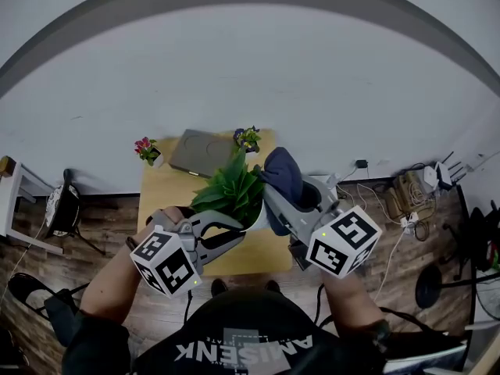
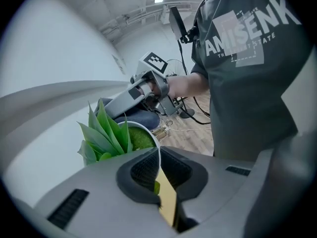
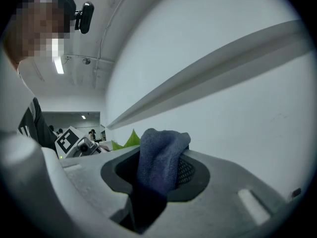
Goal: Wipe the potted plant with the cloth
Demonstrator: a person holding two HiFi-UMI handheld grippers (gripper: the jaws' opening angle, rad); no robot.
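The potted plant has long green leaves in a white pot and stands on a small wooden table. My left gripper is shut on the pot's white rim; in the left gripper view the thin rim edge runs between the pads of that gripper. My right gripper is shut on a dark blue cloth, held bunched just right of the leaves. In the right gripper view the cloth sticks up from the jaws of the gripper, with a leaf tip behind it.
Two small flower pots and a flat grey object sit at the table's back, against the white wall. Cables and a power strip lie on the floor to the right. A dark stool stands on the left.
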